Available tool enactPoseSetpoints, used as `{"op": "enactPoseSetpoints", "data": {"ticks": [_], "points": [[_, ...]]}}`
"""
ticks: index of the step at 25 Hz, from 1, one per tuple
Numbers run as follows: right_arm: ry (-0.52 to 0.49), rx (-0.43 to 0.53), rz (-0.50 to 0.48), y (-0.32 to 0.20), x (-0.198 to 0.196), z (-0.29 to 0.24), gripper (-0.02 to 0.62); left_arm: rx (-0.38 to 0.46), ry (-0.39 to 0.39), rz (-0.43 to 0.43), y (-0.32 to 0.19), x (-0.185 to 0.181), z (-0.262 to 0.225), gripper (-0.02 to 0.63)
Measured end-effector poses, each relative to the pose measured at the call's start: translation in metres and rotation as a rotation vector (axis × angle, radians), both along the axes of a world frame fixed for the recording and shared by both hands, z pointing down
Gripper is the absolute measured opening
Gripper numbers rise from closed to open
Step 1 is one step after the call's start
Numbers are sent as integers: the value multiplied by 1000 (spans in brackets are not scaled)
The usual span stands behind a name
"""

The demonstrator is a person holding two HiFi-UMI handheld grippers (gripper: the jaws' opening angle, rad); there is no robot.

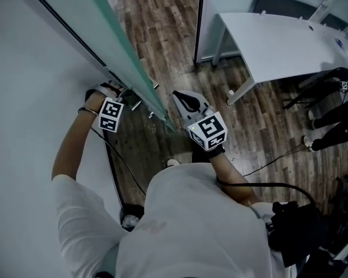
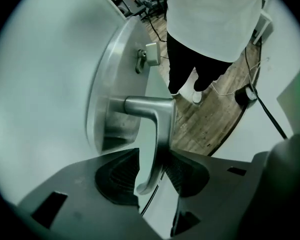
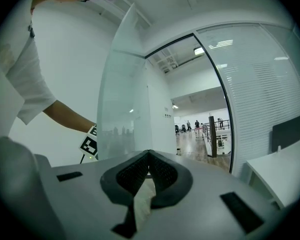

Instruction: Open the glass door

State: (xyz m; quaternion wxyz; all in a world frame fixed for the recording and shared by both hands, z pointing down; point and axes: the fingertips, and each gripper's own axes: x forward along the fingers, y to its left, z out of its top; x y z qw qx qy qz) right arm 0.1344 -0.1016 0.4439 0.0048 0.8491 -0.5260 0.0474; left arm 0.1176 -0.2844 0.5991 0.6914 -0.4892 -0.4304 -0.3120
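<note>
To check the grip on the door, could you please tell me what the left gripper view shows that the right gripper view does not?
Only the left gripper view shows the metal door handle, its lever lying between the open jaws of the left hand-held gripper, and a small lock knob. Only the right gripper view shows the right hand-held gripper, shut with nothing in it, the corridor beyond the doorway and a white table. Both show the glass door and the person in a white shirt.

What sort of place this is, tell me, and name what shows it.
Most likely an office: a glass door, a white desk on wood-look flooring, and a striped glass partition.
</note>
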Motion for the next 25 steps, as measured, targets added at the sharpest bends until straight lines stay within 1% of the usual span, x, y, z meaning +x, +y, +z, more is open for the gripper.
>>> {"op": "enactPoseSetpoints", "data": {"ticks": [3, 5, 7, 11, 16, 18, 20, 25], "points": [[-10, -8, -22, -13, -4, 12, -3, -34, 68, -60, -11, -18, 2, 124], [-16, -17, -44, -25, -5, 16, -3, -76, 103, -107, -19, -30, 0, 124], [-19, -31, -74, -39, -8, 20, -3, -128, 132, -160, -25, -38, -2, 124], [-9, -70, -153, -70, -28, 32, -3, -177, 198, -245, -40, -62, -8, 124], [22, -117, -253, -122, -61, 38, -3, -334, 265, -437, -79, -107, -21, 124], [37, -134, -293, -138, -72, 38, -3, -429, 298, -537, -89, -124, -24, 124], [58, -151, -333, -148, -81, 36, -3, -553, 335, -653, -93, -138, -31, 124], [138, -212, -423, -171, -104, 38, -2, -863, 481, -929, -102, -168, -45, 123]]}}
